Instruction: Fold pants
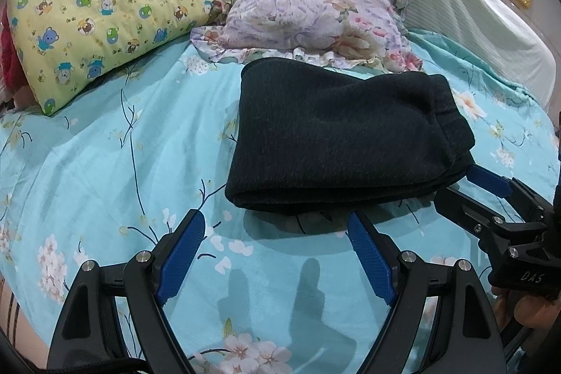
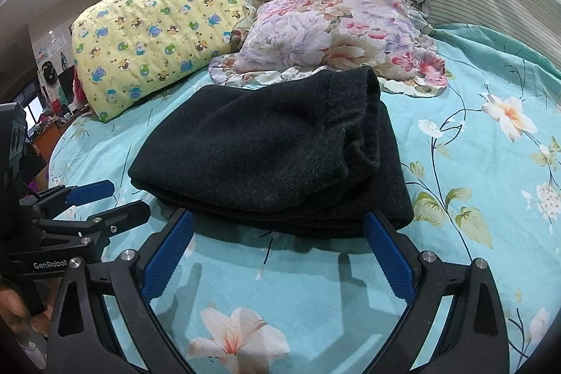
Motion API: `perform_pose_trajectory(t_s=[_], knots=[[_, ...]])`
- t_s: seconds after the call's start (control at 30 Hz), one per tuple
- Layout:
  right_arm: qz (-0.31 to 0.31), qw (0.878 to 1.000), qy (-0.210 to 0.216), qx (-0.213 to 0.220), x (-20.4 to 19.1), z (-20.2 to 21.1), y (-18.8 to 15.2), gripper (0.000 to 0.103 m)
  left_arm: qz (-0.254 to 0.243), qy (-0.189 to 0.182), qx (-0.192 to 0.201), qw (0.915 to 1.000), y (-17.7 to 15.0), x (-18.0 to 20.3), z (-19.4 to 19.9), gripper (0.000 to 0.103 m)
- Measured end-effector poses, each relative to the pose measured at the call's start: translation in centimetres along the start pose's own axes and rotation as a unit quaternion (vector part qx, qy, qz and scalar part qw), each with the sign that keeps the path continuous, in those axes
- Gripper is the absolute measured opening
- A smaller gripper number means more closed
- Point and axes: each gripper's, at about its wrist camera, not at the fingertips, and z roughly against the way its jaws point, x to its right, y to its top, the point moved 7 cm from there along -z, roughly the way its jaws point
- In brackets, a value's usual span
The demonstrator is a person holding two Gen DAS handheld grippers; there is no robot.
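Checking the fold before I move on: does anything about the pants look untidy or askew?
Mostly neat. The black pants lie folded on the bedsheet, but the top layer bunches at the right edge, short of the layer beneath.

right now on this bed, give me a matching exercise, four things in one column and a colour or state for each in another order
Things:
1. pants
2. cartoon animal pillow
3. bedsheet
4. left tool

Colour or state:
A. teal with white blossoms
B. open, holding nothing
C. dark, folded into a compact stack
D. yellow, behind and to the left of the stack

Pairs: 1-C, 2-D, 3-A, 4-B
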Motion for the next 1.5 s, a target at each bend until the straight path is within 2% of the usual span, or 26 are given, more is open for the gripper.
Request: perform_pose_trajectory(t_s=[0.53,0.97,1.23,1.5], knots=[[-0.001,1.0,0.001,0.005,0.2,0.2,0.2,0.097,-0.001,0.0,0.011,0.9999,0.3,-0.1,0.7,0.084],[-0.005,1.0,-0.002,0.01,0.0,0.6,0.6,0.097,-0.005,0.005,0.035,0.9994,0.9,0.1,1.4,0.084],[-0.006,1.0,-0.004,0.014,0.1,0.7,0.9,0.097,-0.009,0.001,0.03,0.9995,0.9,0.4,1.0,0.084],[-0.013,1.0,-0.004,0.011,0.4,0.6,0.8,0.097,-0.001,-0.002,0.008,1.0,0.8,0.3,-0.1,0.084]])
